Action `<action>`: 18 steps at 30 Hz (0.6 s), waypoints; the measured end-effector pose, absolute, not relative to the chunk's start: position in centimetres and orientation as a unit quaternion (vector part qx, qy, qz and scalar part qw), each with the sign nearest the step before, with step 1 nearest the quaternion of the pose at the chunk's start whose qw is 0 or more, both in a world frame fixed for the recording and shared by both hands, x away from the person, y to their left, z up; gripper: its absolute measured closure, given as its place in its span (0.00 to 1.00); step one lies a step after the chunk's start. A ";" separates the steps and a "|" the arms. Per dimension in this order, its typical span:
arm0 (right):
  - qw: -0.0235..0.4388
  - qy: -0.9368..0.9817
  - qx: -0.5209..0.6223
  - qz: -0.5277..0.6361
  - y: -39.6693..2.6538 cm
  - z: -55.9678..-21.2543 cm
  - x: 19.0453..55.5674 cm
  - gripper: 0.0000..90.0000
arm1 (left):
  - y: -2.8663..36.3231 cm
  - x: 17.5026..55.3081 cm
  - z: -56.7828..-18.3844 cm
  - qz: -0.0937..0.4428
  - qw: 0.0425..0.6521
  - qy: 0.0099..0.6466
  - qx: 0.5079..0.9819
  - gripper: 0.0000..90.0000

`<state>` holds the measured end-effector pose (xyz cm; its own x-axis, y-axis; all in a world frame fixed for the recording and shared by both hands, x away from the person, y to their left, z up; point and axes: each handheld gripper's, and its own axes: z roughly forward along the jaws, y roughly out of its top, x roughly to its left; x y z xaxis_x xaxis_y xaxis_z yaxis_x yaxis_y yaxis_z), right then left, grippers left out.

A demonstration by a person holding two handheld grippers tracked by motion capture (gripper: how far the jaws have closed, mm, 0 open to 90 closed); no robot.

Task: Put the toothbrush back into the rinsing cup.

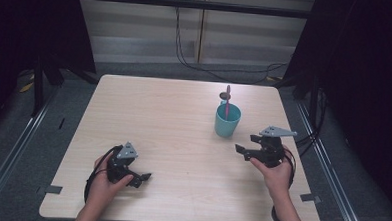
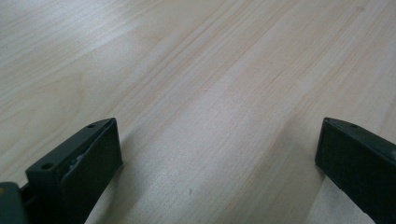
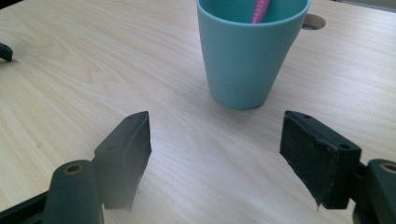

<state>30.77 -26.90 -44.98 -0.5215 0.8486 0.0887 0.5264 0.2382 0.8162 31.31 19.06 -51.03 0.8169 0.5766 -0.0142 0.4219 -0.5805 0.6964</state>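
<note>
Black jaws of the right gripper point(image 3: 215, 154) stand wide, nothing between them, just short of the teal cup point(image 3: 250, 51). Cup upright on the table point(image 1: 173, 119), right of centre, mouth up; 1 pink toothbrush point(image 1: 227, 99) inside, long axis near vertical, head upward. Left gripper point(image 2: 219, 154) low over bare wood, jaws wide, empty.

The left gripper point(image 2: 219, 163) holds its two black jaws wide apart at the lower corners of the frame, with pale wooden tabletop point(image 2: 210, 70) between.
</note>
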 end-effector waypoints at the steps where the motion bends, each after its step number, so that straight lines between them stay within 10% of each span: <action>1: 0.189 0.762 0.453 0.423 -27.0 -45.1 30.7 0.27 | 19.1 31.3 -51.0 0.108 0.360 0.283 0.882 0.00; 18: 0.191 0.783 0.446 0.390 -27.8 -47.3 29.0 0.27 | 19.1 31.3 -51.0 0.107 0.360 0.283 0.882 0.00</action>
